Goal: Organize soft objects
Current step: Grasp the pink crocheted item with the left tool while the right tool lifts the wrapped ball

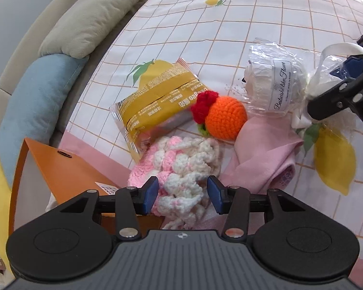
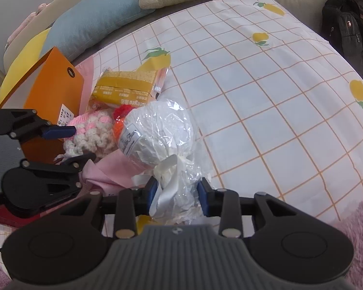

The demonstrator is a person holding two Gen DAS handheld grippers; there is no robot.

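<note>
A pink-and-white crochet piece (image 1: 181, 166) lies at the front of the pile; my left gripper (image 1: 182, 194) is open with its pads on either side of it. Behind it sit an orange crochet ball with a red flower (image 1: 223, 117), a folded pink cloth (image 1: 261, 152) and a yellow snack packet (image 1: 157, 96). My right gripper (image 2: 177, 193) is open around the ribbon-tied neck of a white flower wrapped in clear plastic (image 2: 157, 130); that flower also shows in the left wrist view (image 1: 273, 82). The right gripper (image 1: 343, 91) appears at the right edge of the left wrist view.
An orange paper bag (image 1: 60, 166) stands open at the left, next to the pile. Blue (image 1: 34, 111), beige (image 1: 94, 17) and yellow cushions line the sofa edge behind. The lemon-print checked cloth (image 2: 266, 96) stretches to the right. A black backpack (image 2: 343, 26) stands at far right.
</note>
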